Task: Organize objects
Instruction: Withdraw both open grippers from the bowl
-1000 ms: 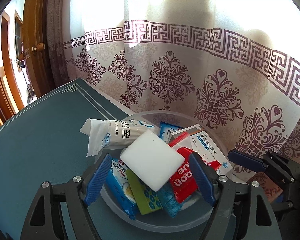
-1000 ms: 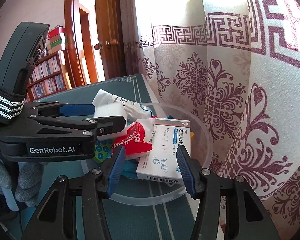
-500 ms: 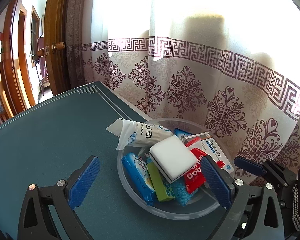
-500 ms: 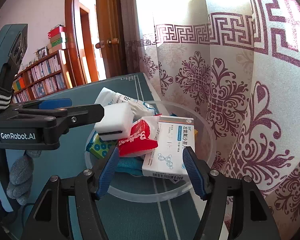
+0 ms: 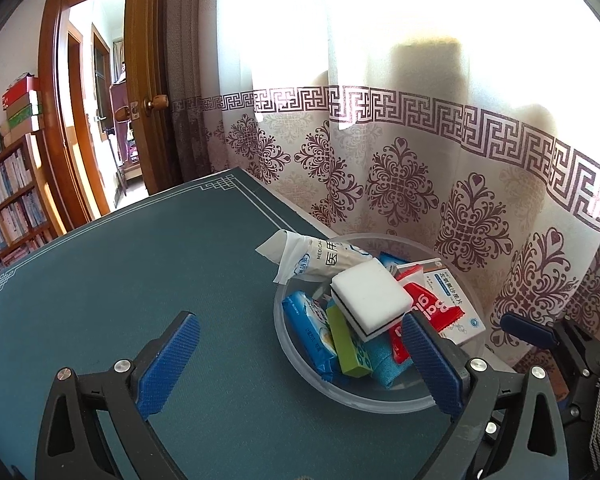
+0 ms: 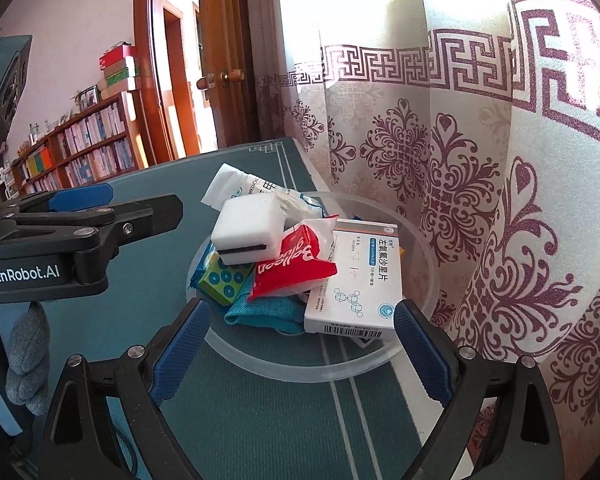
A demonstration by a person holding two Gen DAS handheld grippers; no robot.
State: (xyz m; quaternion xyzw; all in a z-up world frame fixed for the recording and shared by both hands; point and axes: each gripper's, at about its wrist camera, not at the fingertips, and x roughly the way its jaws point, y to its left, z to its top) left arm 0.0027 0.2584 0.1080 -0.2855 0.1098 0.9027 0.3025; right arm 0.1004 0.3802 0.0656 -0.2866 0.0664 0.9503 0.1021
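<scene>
A clear plastic bowl [image 5: 300,364] [image 6: 420,248] stands at the table's far right edge by the curtain. A white sponge with a black band [image 5: 370,298] [image 6: 250,232] lies on top of the pile in it. Below it are a red packet [image 5: 432,320] [image 6: 296,268], a white medicine box [image 5: 452,292] [image 6: 356,280], a white medical pack [image 5: 312,260] [image 6: 252,188], a blue wipes pack [image 5: 308,328], a green box [image 5: 350,344] [image 6: 224,280] and a teal cloth [image 5: 384,356] [image 6: 260,312]. My left gripper [image 5: 300,364] is open and empty, back from the bowl. My right gripper [image 6: 300,352] is open and empty at the bowl's near rim.
The table has a dark green mat [image 5: 140,272] with a white line border. A patterned curtain [image 5: 420,160] hangs right behind the bowl. An open wooden door [image 5: 144,80] and bookshelves [image 5: 8,200] stand beyond the table. A grey-gloved hand [image 6: 24,360] holds the left gripper.
My left gripper has opened and let go of the white sponge, which now rests on the pile. Both grippers have drawn back from the bowl; the right one has opened wider.
</scene>
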